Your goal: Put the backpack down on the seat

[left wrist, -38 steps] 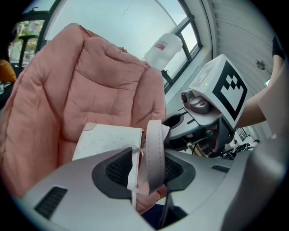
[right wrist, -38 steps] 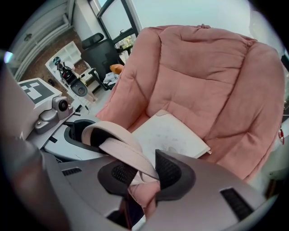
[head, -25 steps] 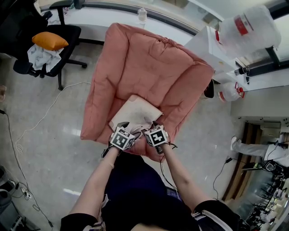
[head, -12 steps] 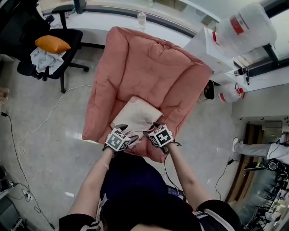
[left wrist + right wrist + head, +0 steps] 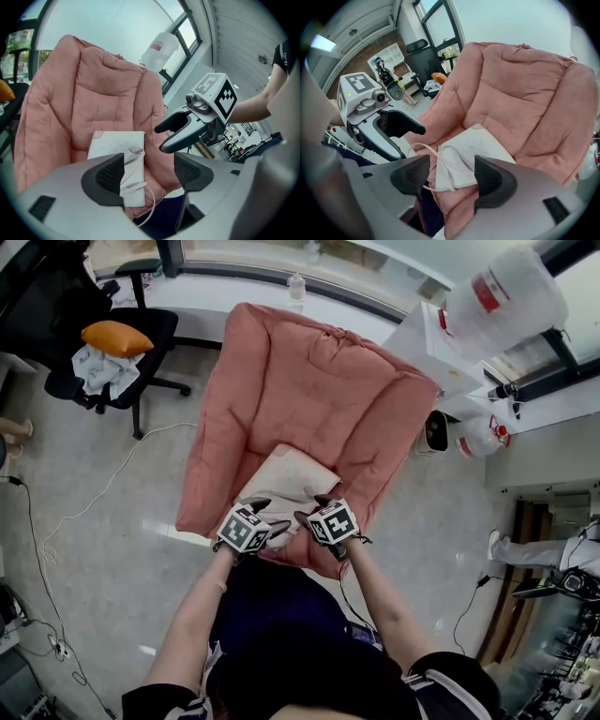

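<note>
The left gripper [image 5: 150, 174] is seen with its jaws spread wide and nothing between them. Only a loose strap [image 5: 149, 202] is glimpsed below and beyond the pads. The right gripper [image 5: 450, 176] is likewise held apart and empty, and a strap loop [image 5: 440, 161] is seen lying past its pads, untouched as far as can be told. The two grippers are held close beside each other, tips angled inward, just off the front lip of the seat [image 5: 291, 557].

Directly ahead of both, the backpack [image 5: 286, 474] is found lying flat on the seat cushion, its straps trailed back toward the grippers over the front edge. The setting-down step is judged done, or all but done: the bag is borne by the chair, not by either gripper. What is called for next is judged to be a clean withdrawal, straight back and slightly up, so that no strap is snagged and the bag dragged off the lip.

To either side of the grippers the padded arms of the armchair [image 5: 319, 381] are raised, so the bag is fenced in left and right. The only unguarded edge is the near one. Behind the grippers the person's legs [image 5: 272, 606] are close, so room for retreat is judged short. Out past the left gripper open floor [image 5: 94, 549] is seen, with an office chair [image 5: 117, 348] beyond. Far beyond the right gripper a large water bottle [image 5: 506, 296] is seen, well apart.
</note>
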